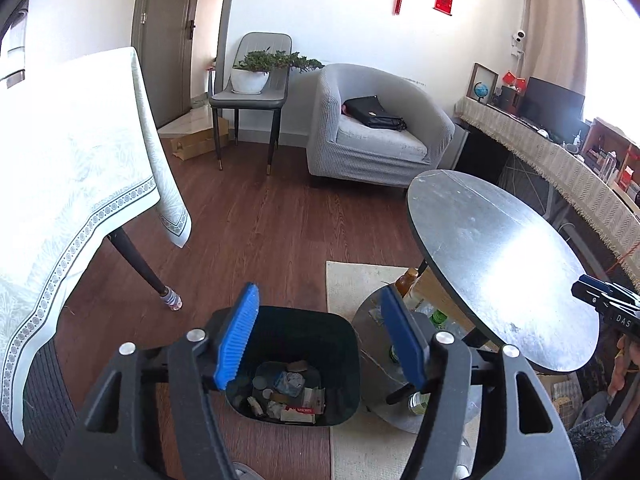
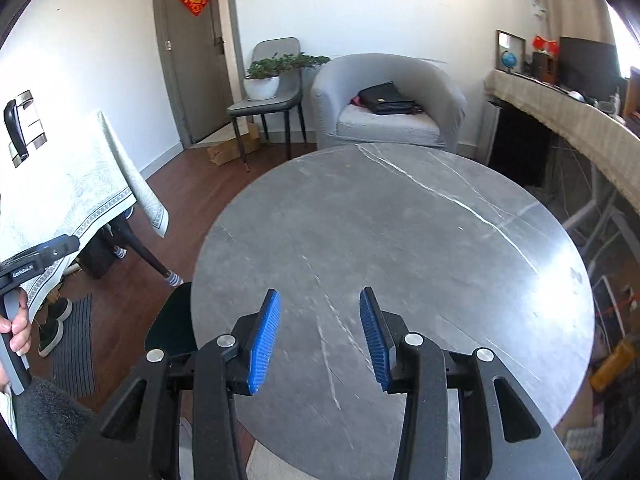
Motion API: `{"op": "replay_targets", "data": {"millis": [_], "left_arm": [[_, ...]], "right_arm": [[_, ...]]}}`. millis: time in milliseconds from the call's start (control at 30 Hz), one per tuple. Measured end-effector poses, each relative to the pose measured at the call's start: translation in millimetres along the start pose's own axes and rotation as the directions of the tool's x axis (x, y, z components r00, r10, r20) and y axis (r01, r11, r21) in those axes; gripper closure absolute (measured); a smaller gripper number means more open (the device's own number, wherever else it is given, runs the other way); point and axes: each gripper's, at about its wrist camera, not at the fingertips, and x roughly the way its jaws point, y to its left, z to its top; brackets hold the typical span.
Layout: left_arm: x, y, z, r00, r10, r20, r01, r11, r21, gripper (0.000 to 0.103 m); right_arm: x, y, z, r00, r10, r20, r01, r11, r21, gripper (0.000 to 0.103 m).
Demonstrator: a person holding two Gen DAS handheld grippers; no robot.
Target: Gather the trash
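A black trash bin (image 1: 340, 344) stands on the wooden floor with crumpled paper, wrappers and small bits of trash (image 1: 290, 394) at its bottom. My left gripper (image 1: 320, 300) is open and empty, held above the bin. My right gripper (image 2: 318, 300) is open and empty above the round grey marble table (image 2: 400, 240), which shows no trash on its top. An edge of the bin (image 2: 172, 324) shows left of that table. The right gripper's body (image 1: 608, 304) shows at the right edge of the left wrist view.
A lower round shelf (image 1: 372, 312) under the round table (image 1: 500, 264) holds bottles (image 1: 406, 280). A table with a patterned cloth (image 1: 72, 168) stands left. A grey armchair (image 1: 380, 124) with a black bag, a chair with a potted plant (image 1: 256, 68) and a long sideboard (image 1: 560, 160) stand behind.
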Motion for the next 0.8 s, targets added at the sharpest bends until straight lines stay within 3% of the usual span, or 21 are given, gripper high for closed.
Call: {"op": "replay_targets", "data": {"millis": [133, 300, 500, 667, 800], "left_arm": [[-19.6, -8.9, -11.6, 0.999, 0.026, 0.030, -0.026, 0.999, 0.023, 0.014], [-32.4, -17.6, -29.1, 0.995, 0.091, 0.039, -0.093, 0.994, 0.048, 0.008], [-37.2, -17.7, -33.0, 0.995, 0.074, 0.061, -0.077, 0.996, 0.041, 0.007], [-30.9, -21.8, -37.5, 0.998, 0.061, 0.013, -0.062, 0.997, 0.041, 0.007], [-31.3, -20.0, -38.4, 0.998, 0.066, 0.018, -0.066, 0.997, 0.036, 0.007]], "right_arm": [[-28.7, -10.6, -13.9, 0.999, -0.033, 0.039, 0.033, 0.999, 0.006, 0.033], [-53.6, -24.4, -28.7, 0.995, -0.064, 0.070, 0.063, 0.998, 0.013, 0.015], [-57.3, -33.4, -44.6, 0.994, -0.078, 0.072, 0.078, 0.997, 0.012, 0.010], [-50.0, -27.7, -44.5, 0.998, -0.020, 0.055, 0.021, 1.000, -0.013, 0.007], [-51.2, -34.4, -45.5, 0.998, 0.019, 0.063, -0.021, 0.999, 0.027, 0.006]]}}
